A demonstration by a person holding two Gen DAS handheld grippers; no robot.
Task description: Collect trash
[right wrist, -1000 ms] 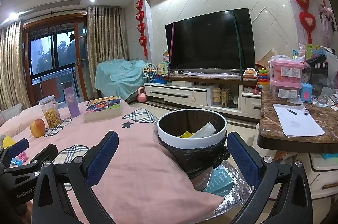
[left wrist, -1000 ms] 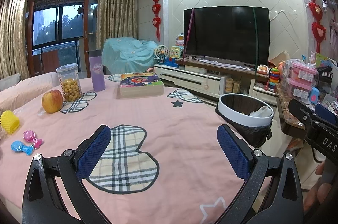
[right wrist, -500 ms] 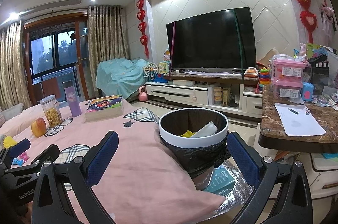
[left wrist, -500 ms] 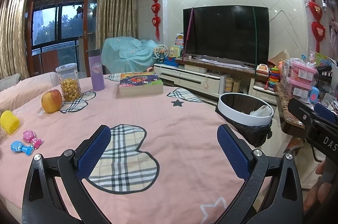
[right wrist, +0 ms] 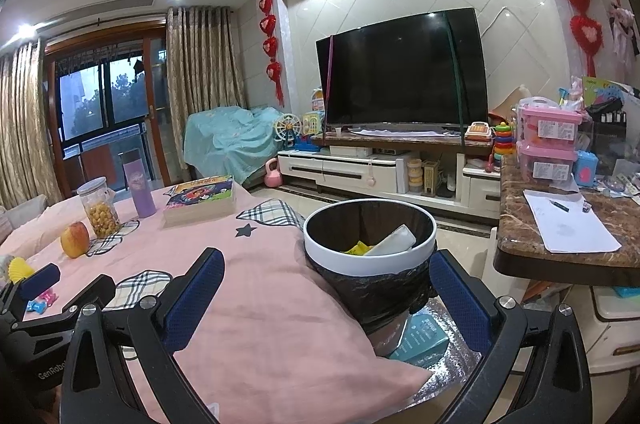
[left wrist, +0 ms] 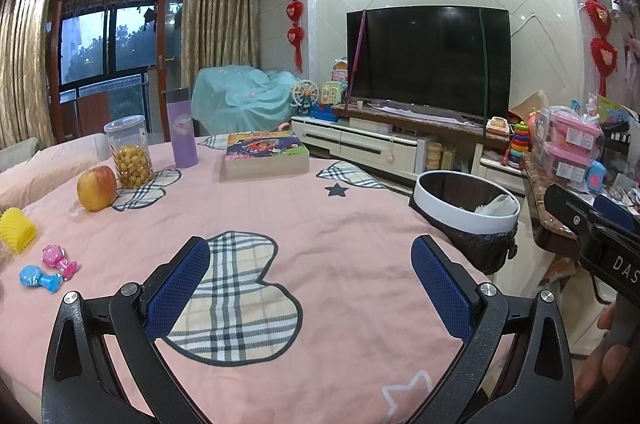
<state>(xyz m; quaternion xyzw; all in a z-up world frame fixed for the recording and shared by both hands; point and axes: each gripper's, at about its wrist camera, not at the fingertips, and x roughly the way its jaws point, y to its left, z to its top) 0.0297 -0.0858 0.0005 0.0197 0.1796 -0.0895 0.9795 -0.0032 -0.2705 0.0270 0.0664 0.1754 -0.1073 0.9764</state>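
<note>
Both grippers are held spread wide and empty above a pink-covered table, the left gripper over a plaid patch, the right gripper nearest the trash bin; beyond the table's right edge, the bin is seen holding white and yellow scraps

Partly hidden items
The bin base sits behind the pink surface; lower-left toys are blocked by the left tongs.
</note>
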